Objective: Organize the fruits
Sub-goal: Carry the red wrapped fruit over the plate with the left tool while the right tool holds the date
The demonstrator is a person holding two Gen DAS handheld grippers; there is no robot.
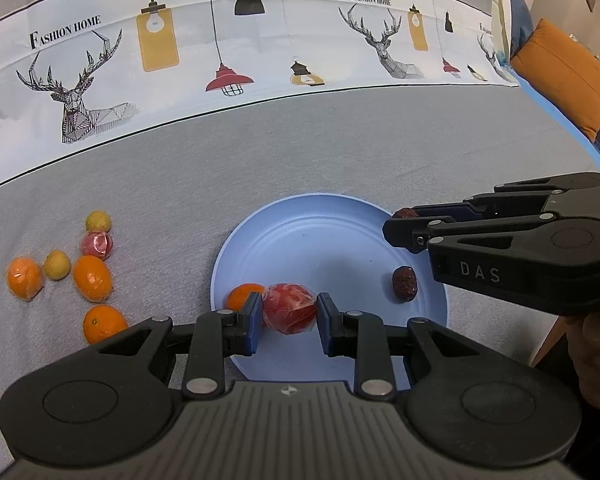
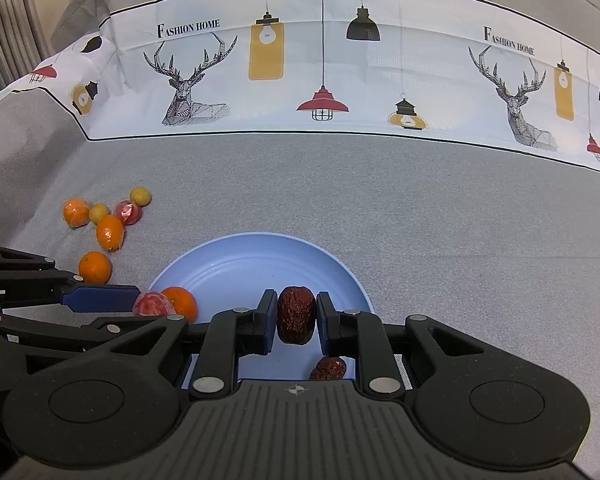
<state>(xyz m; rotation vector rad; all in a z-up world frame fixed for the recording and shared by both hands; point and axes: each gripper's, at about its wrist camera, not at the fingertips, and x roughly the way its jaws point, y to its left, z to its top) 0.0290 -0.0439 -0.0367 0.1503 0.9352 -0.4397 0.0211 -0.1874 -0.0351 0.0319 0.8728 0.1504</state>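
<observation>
Left wrist view: left gripper (image 1: pixel 287 316) jaws bracket film-wrapped red fruit (image 1: pixel 289 309) on blue plate (image 1: pixel 324 236), 6 o'clock; slippery wrap, grip midline. Right gripper (image 2: pixel 296 316) jaws clenched on wrinkled, light red date (image 2: pixel 296 314).

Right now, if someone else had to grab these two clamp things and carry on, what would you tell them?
Left gripper: jaws around the wrapped red fruit over the blue plate, right pad not quite touching, so the grip looks loose.
Right gripper: shut on a dried red date, held above the plate.
Done: an orange and another date already lie on the plate.
Left: set both held fruits down, then fetch the cluster on the grey cloth: three oranges, two small yellow fruits and a second wrapped red fruit.
</observation>
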